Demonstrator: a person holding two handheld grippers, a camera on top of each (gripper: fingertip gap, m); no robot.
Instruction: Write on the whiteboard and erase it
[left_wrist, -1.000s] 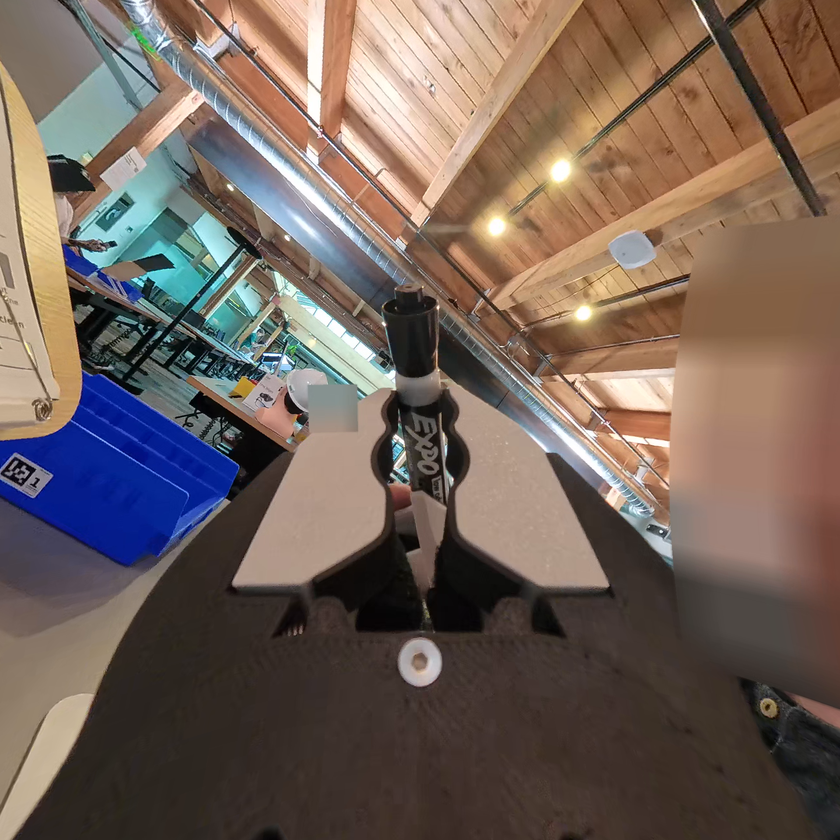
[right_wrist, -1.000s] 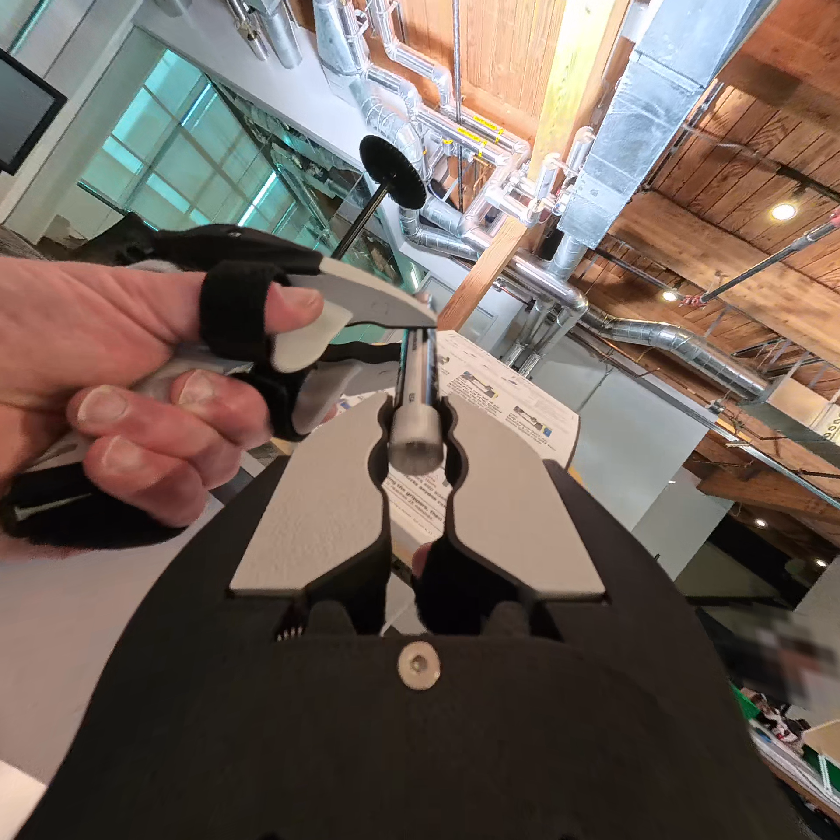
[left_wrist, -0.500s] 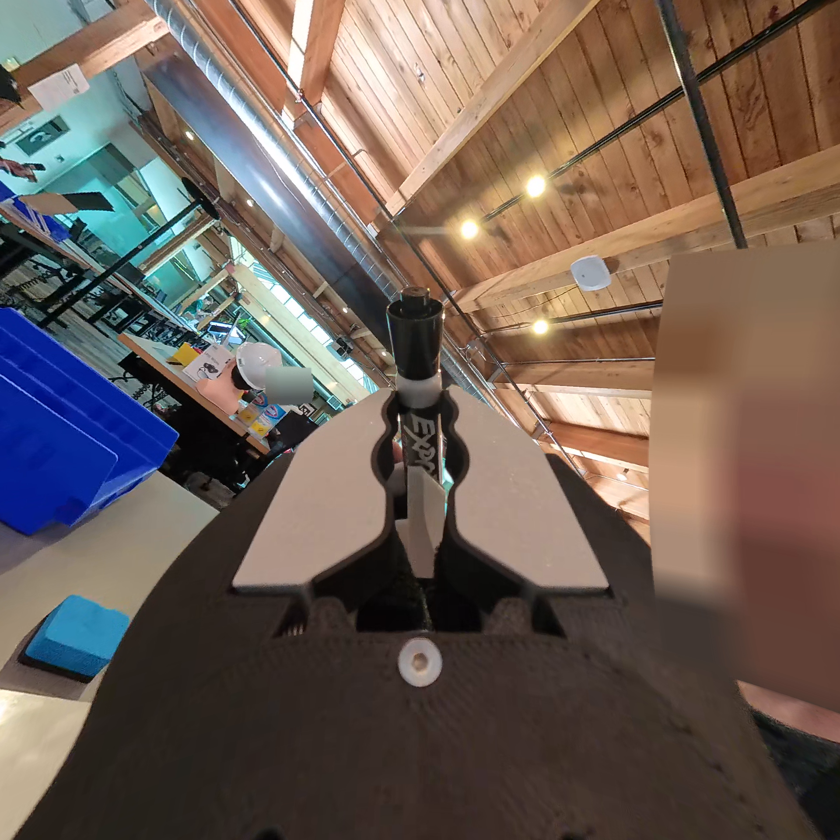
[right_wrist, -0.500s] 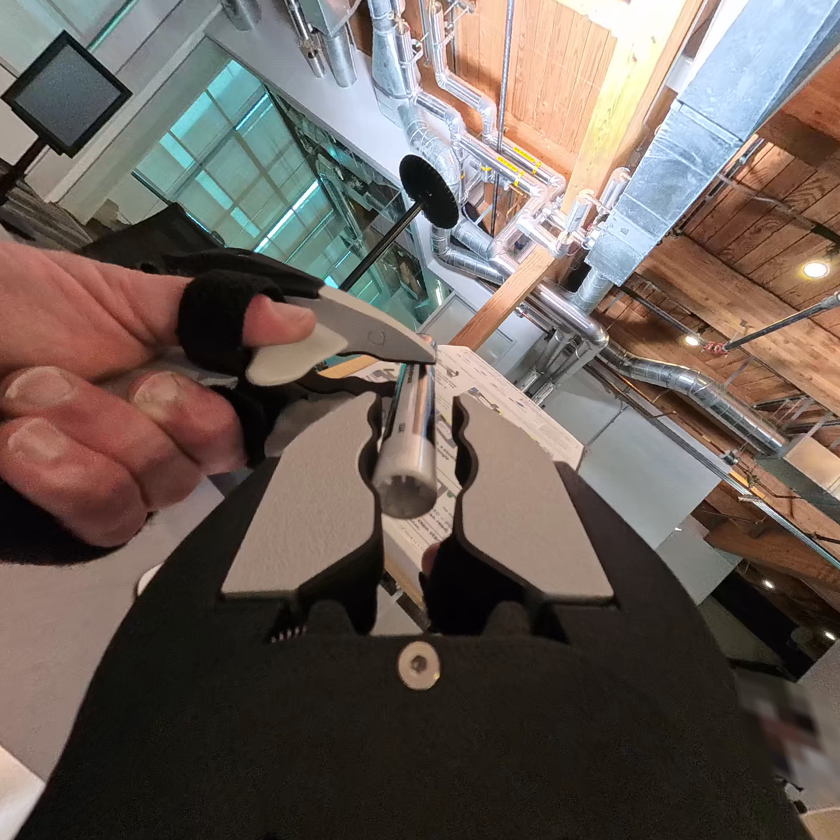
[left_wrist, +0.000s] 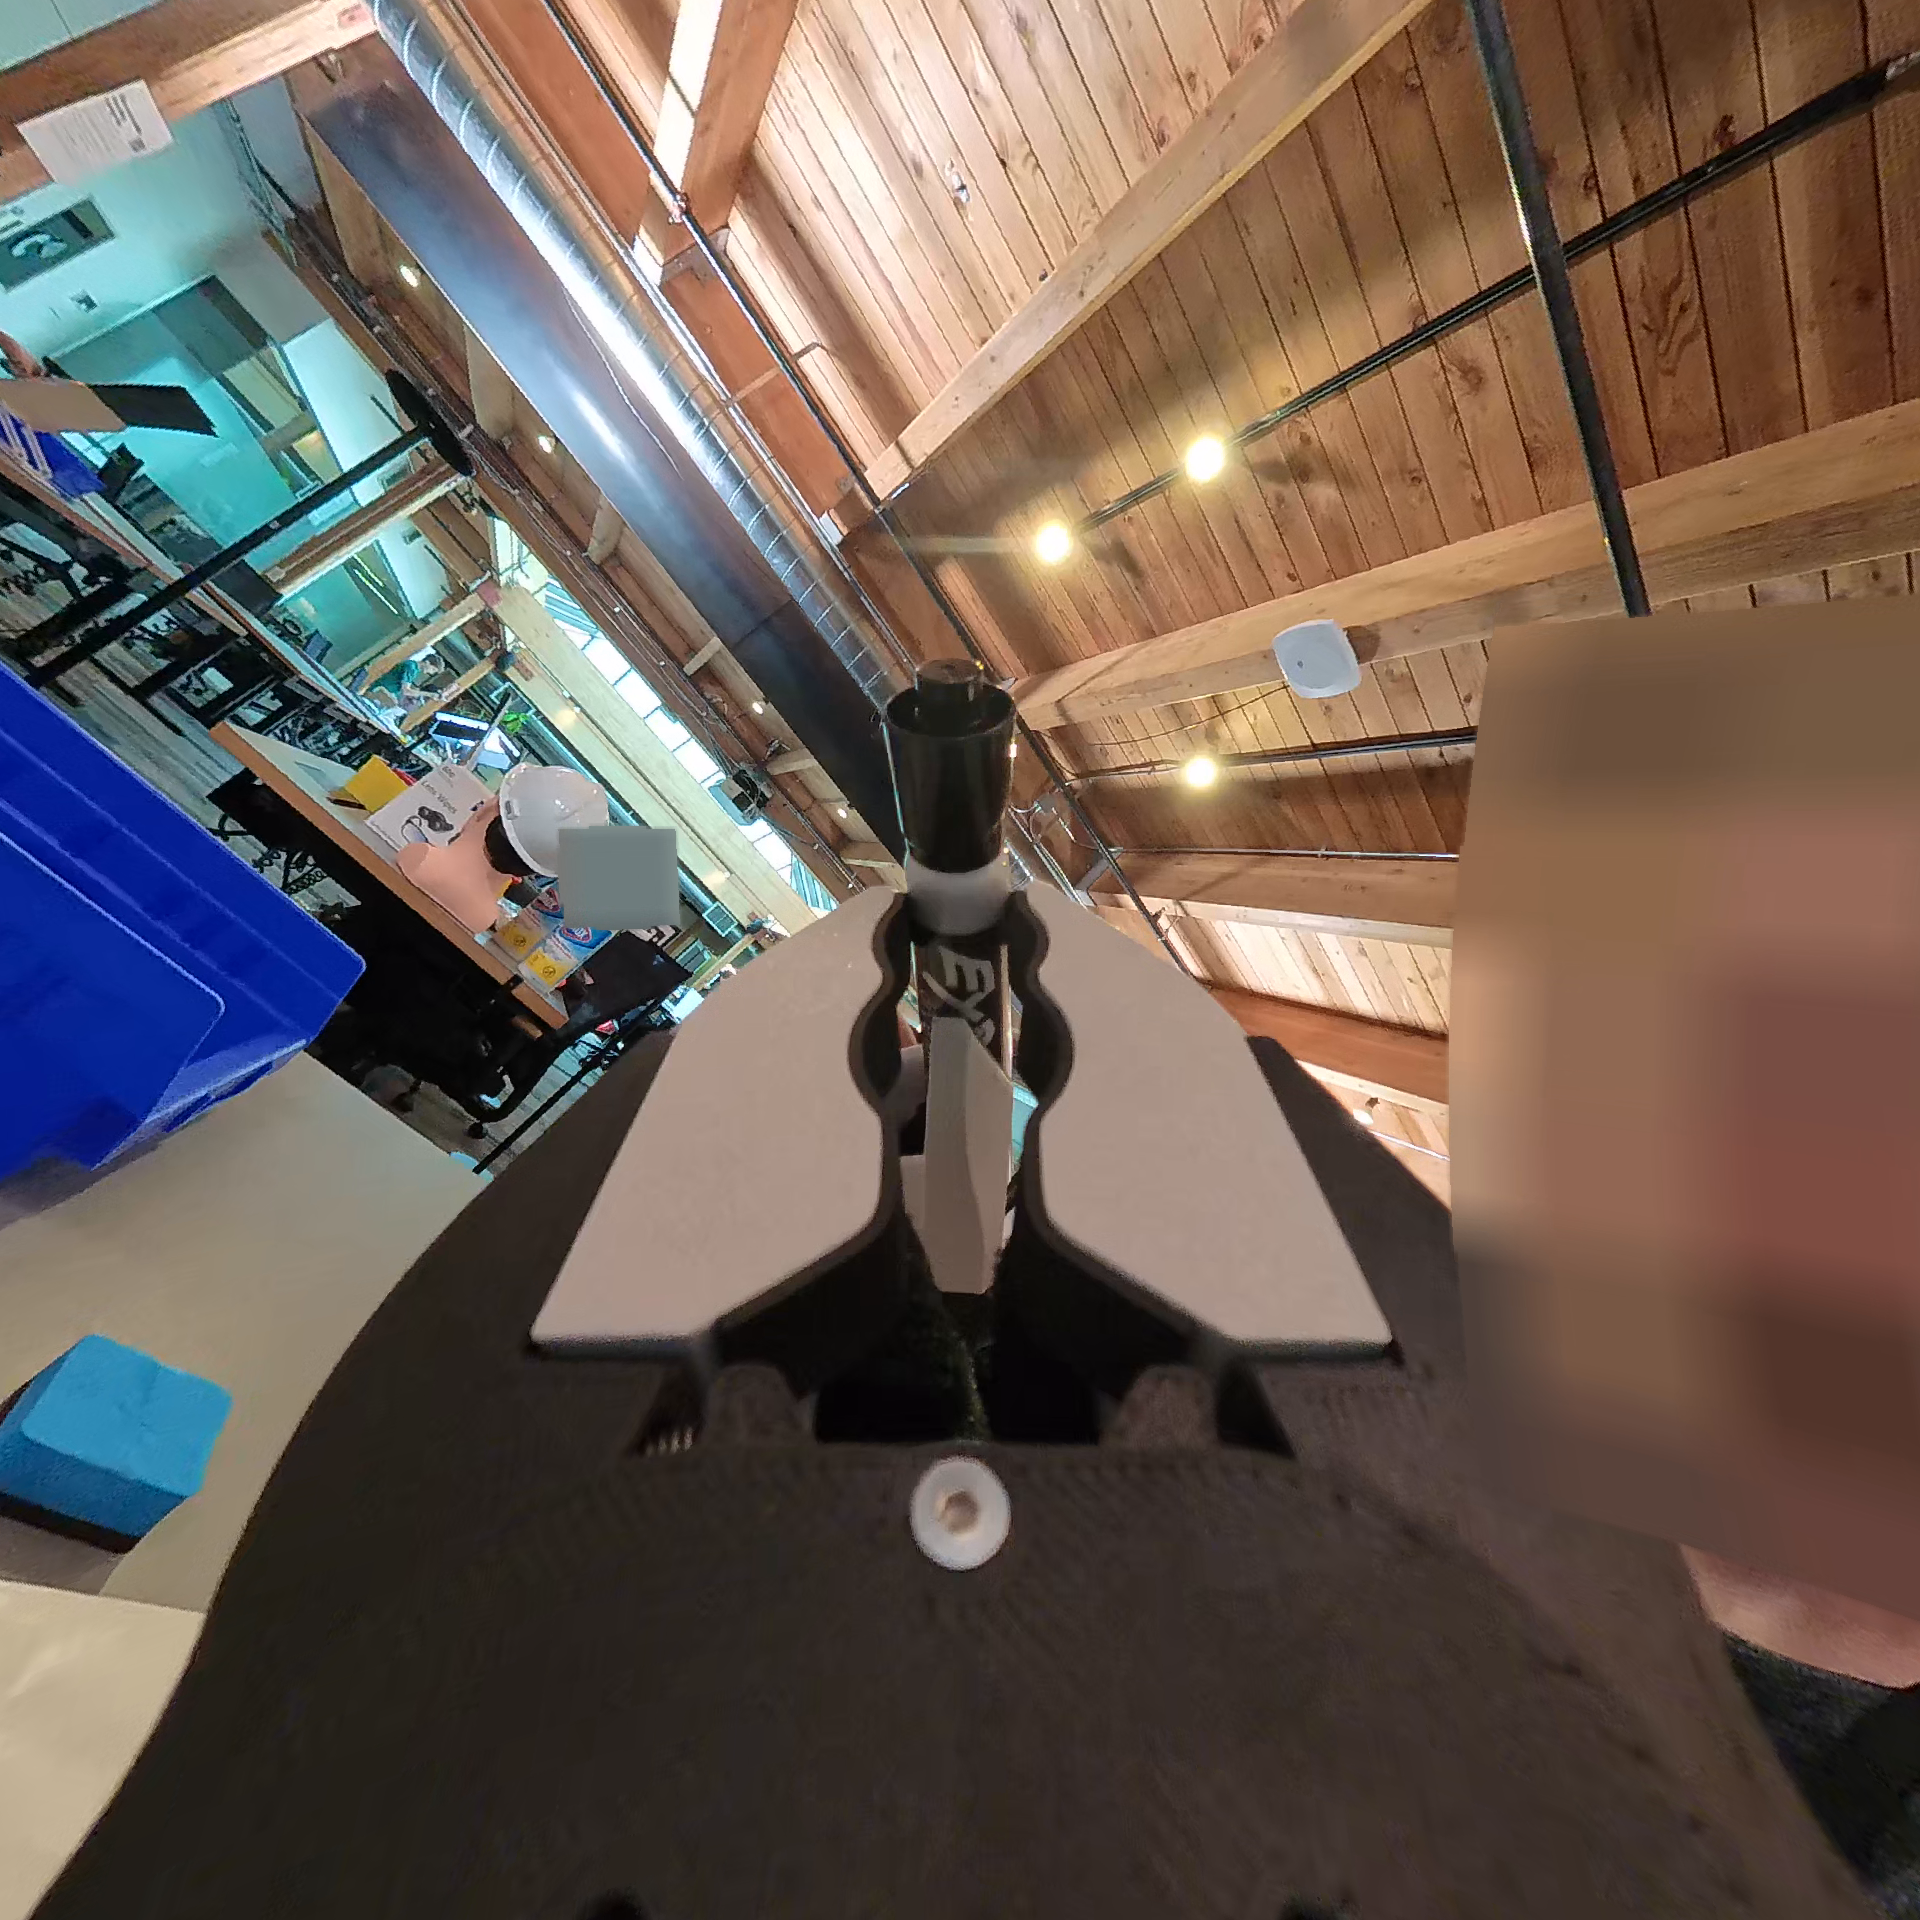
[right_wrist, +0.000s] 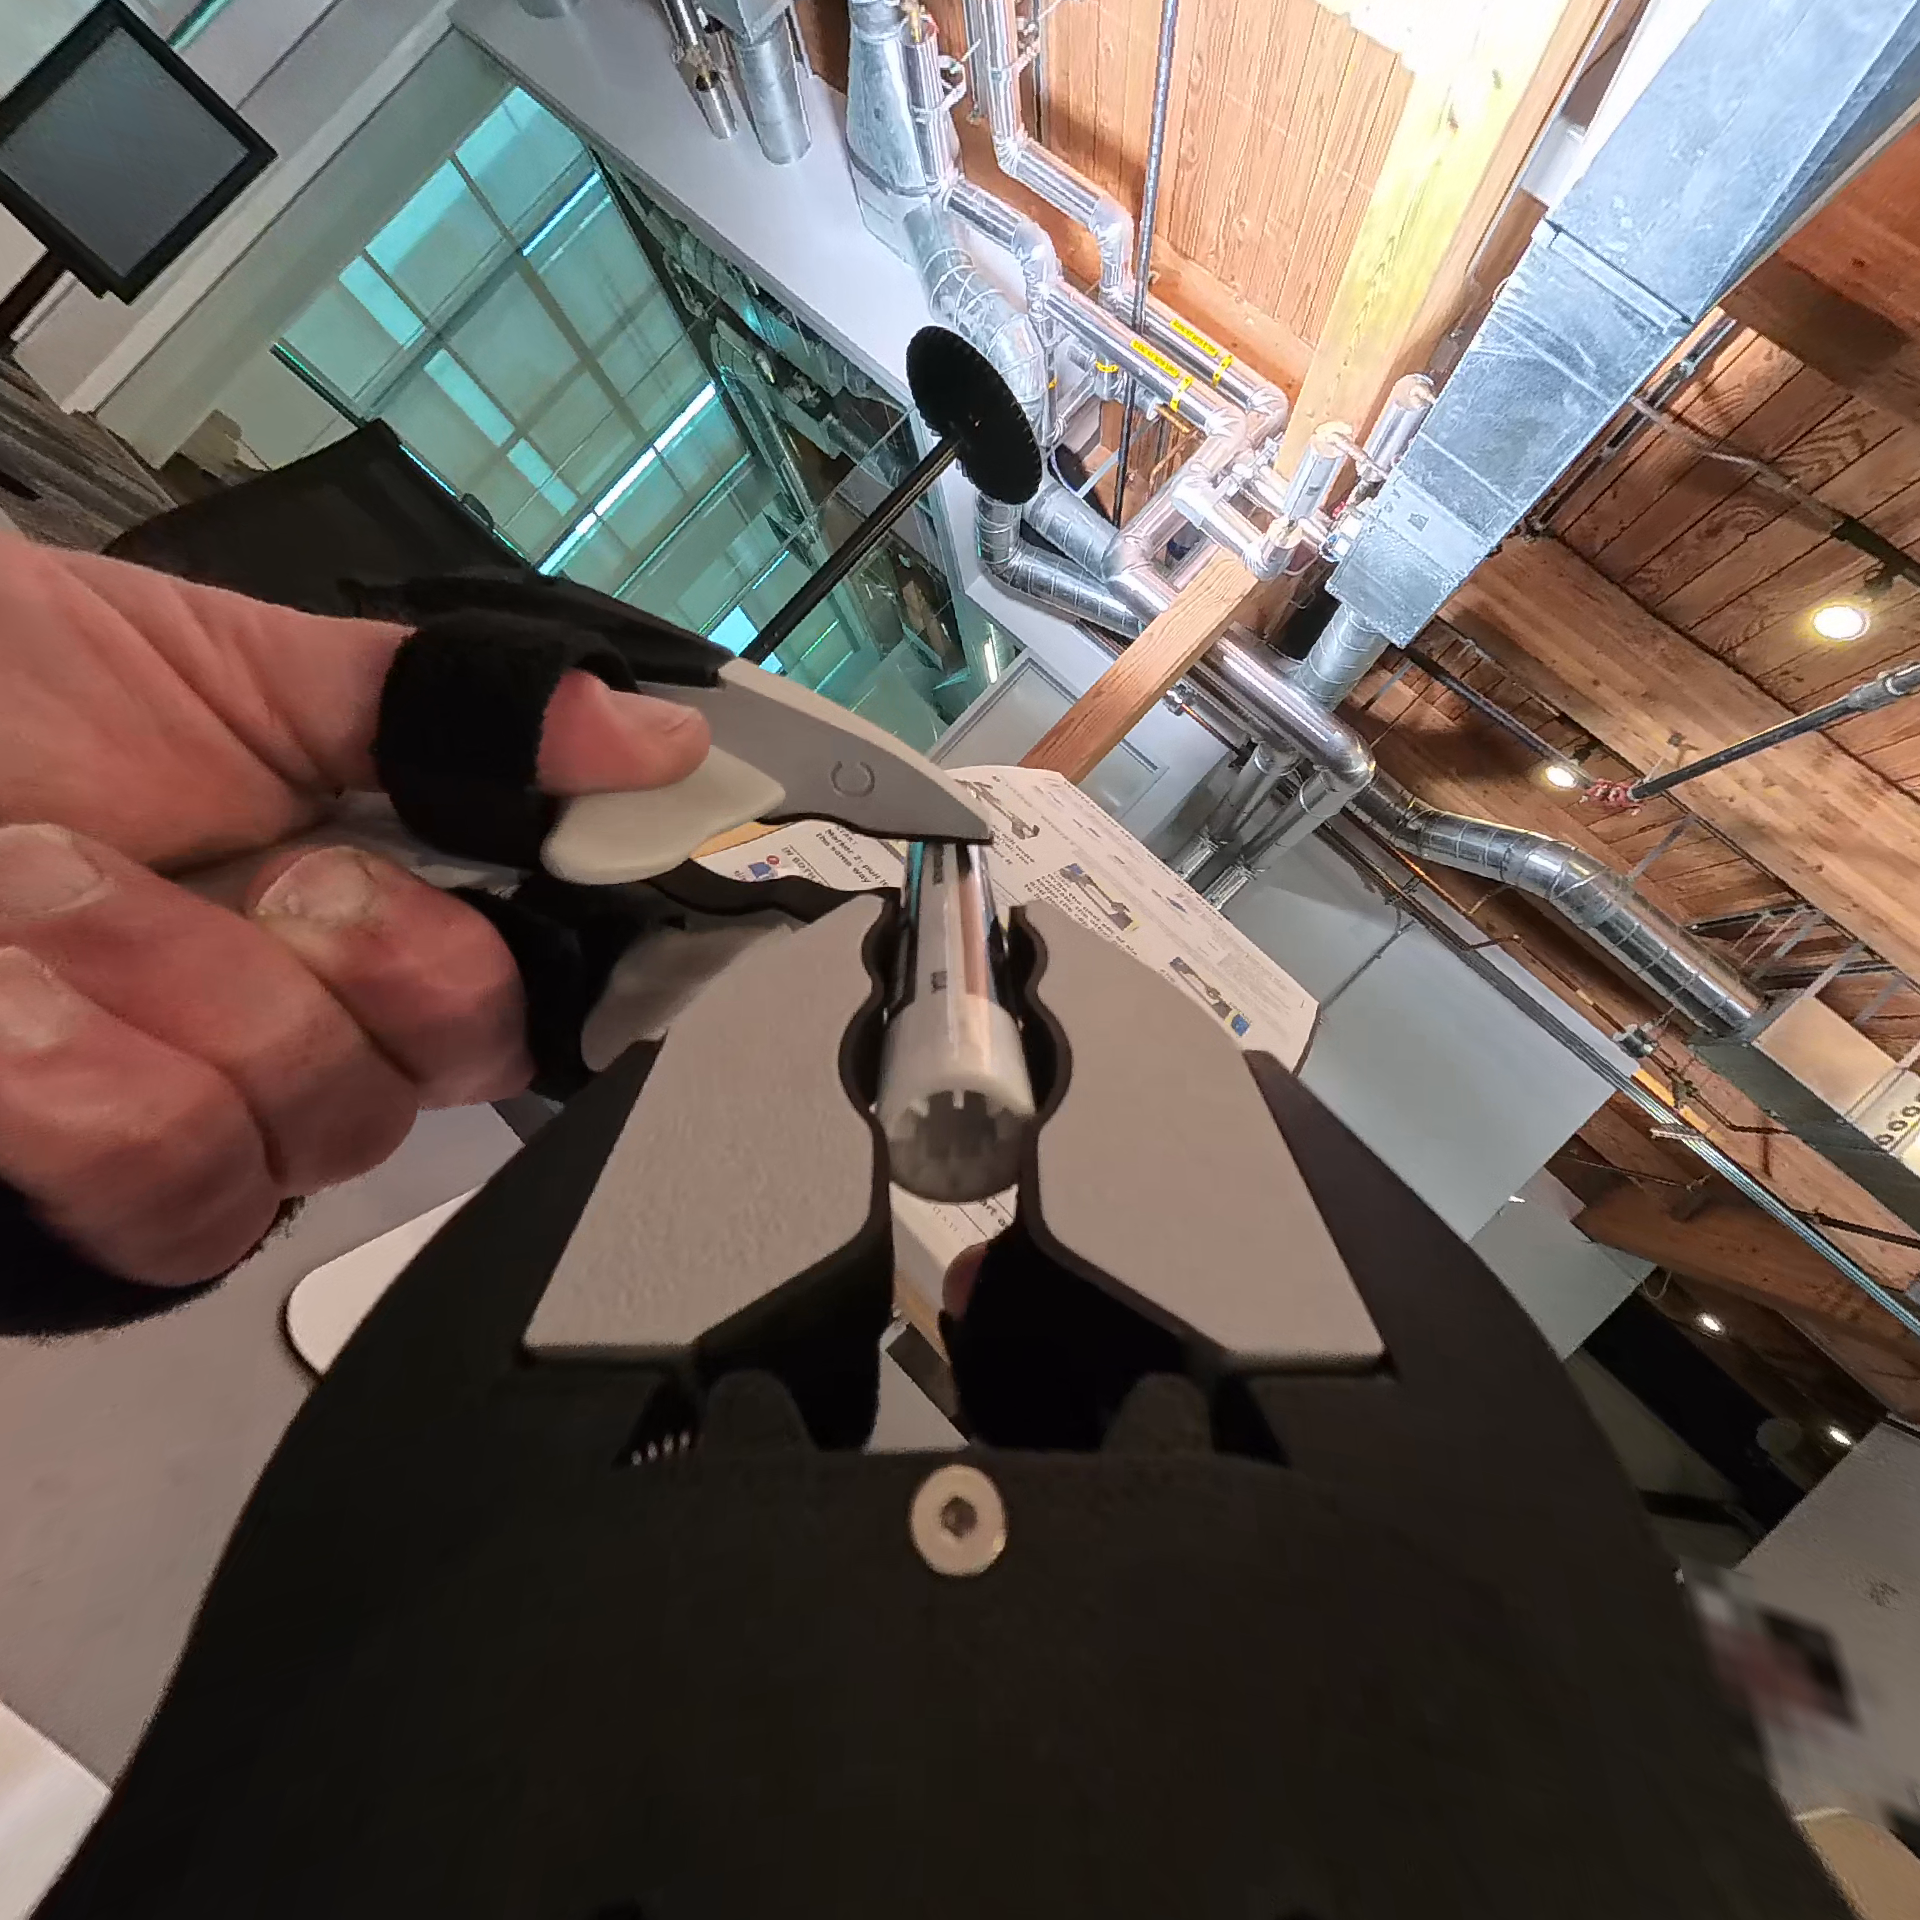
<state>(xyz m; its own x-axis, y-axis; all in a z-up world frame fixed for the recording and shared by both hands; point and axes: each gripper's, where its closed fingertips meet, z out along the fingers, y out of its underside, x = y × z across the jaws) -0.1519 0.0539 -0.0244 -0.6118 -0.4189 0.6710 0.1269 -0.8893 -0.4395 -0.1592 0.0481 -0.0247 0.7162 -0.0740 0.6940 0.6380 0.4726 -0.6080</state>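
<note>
So both grippers were on the same marker (left_wrist: 954, 800) here, tilted way up so mostly you saw the wooden ceiling (left_wrist: 1195, 260). The left gripper (left_wrist: 956, 914) was clamped on the marker's barrel, its grey fingers (left_wrist: 748, 1122) pressed in from both sides, with the black cap end sticking out past the tips and pointing up at the ceiling lights. The right gripper (right_wrist: 951, 935) had its two fingers (right_wrist: 727, 1143) closed around the other end of the marker (right_wrist: 956, 1049), the white butt end facing straight back at the camera, and both sides looked snug against it. In the right wrist view you could also see the left hand (right_wrist: 208, 883) wrapped round the other gripper's handle with a black strap (right_wrist: 468, 748) over the finger, and that gripper's grey fingertip (right_wrist: 873, 790) sitting on the marker just beyond the right one's tips. A printed sheet (right_wrist: 1143, 904) stood behind them. Over on the left wrist view a blue eraser (left_wrist: 104, 1439) lay on the pale table (left_wrist: 260, 1195), well off to the lower left, and a big blue bin (left_wrist: 125, 987) sat on the table farther back. I couldn't make out the whiteboard for sure in either view.
</note>
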